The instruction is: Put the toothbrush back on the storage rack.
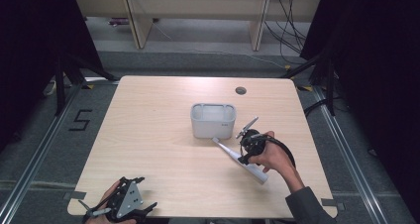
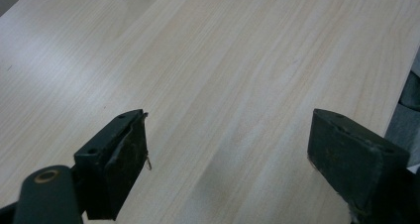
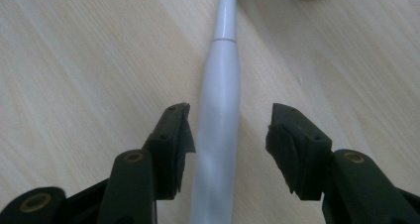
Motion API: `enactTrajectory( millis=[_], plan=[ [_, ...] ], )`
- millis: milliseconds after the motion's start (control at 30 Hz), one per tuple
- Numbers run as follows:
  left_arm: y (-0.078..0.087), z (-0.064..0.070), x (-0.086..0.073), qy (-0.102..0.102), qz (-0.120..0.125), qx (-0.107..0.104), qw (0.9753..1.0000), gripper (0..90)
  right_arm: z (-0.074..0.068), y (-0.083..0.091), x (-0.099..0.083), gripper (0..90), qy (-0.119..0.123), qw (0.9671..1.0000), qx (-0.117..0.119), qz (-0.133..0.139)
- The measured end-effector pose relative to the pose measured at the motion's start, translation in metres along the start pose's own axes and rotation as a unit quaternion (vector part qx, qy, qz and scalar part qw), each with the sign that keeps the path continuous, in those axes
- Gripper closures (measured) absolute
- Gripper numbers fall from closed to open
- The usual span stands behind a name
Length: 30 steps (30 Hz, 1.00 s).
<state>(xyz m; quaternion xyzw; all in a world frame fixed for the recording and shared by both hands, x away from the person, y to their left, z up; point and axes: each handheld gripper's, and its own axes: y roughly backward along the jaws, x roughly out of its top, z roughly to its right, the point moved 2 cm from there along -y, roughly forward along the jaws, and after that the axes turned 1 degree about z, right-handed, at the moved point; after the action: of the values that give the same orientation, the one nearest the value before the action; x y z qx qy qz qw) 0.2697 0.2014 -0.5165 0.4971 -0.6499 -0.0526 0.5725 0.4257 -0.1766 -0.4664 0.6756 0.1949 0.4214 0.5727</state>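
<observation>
The white electric toothbrush (image 1: 241,160) lay flat on the desk (image 1: 158,135), head pointing at the grey caddy (image 1: 213,120) just beyond it, and it looked stiff, light and slick, so the thick handle seemed the place to grip, not the thin neck. The right gripper (image 3: 229,135) stood open with its jaws straddling that handle, one touching, not yet clamped. The left gripper (image 2: 228,154) sat wide open over bare wood at the near edge, well clear; only the caddy wall crowded the brush head.

A round grommet hole (image 1: 240,90) is seen near the far edge of the light wooden table (image 1: 158,144); a "5" (image 1: 80,120) is marked on the floor.
</observation>
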Motion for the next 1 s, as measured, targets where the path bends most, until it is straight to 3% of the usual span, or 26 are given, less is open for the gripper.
enactTrajectory(
  millis=[267,533,800,867,900,1000],
  plan=[
    [-0.001,0.001,0.0,0.003,0.005,0.006,1.0,15.1,-0.003,-0.012,0.003,54.0,0.009,0.9992,0.003,-0.038],
    [-0.001,0.001,0.0,0.004,0.005,0.006,1.0,15.1,-0.001,-0.018,0.006,58.6,0.01,0.9983,0.009,-0.056],
    [-0.001,0.001,0.0,0.006,0.006,0.006,1.0,15.1,-0.001,-0.021,0.011,61.9,0.023,0.9963,0.014,-0.082],
    [-0.001,0.001,0.001,0.003,0.006,0.006,1.0,15.1,-0.003,-0.021,0.011,61.9,0.009,0.9956,0.013,-0.092],
    [0.0,0.001,0.001,0.003,0.006,0.006,1.0,15.1,-0.003,-0.024,0.012,62.1,0.019,0.9948,0.015,-0.099],
    [0.001,0.0,0.001,-0.001,0.001,0.001,1.0,15.1,-0.003,-0.026,0.013,62.8,0.018,0.9938,0.012,-0.109]
  ],
)
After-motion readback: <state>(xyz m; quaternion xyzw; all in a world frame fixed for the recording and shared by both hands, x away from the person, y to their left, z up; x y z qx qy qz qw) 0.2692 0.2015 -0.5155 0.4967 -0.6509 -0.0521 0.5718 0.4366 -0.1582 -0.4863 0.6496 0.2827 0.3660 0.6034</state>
